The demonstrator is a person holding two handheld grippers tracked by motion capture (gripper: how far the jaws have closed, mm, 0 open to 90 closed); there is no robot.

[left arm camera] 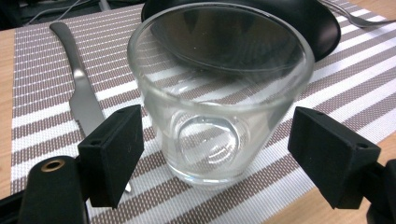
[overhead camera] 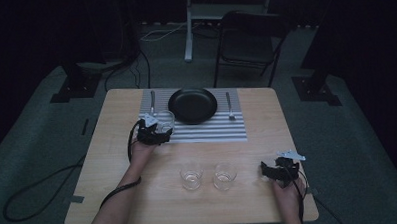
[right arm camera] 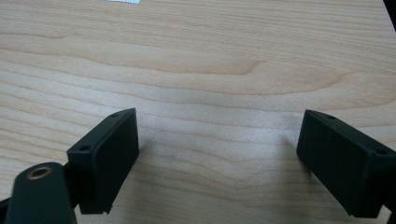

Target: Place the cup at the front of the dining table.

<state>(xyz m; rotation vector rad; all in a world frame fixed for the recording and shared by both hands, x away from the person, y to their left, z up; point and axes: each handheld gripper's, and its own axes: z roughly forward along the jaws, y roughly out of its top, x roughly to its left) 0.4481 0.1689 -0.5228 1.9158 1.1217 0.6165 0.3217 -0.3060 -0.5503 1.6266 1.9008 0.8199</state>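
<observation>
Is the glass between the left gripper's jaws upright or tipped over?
Upright. The glass stands on its base on the striped placemat, rim up, apparently empty; the left gripper jaws stand open on either side of it.

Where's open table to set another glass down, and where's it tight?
Free: bare wood left of the two glasses, and the strip between the glasses and the right gripper. Crowded: the striped placemat, carrying plate, knife, fork and the glass between the left gripper's open jaws.

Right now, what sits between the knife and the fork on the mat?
The black plate, centred on the striped placemat between knife and fork, as seen in the high view.
</observation>
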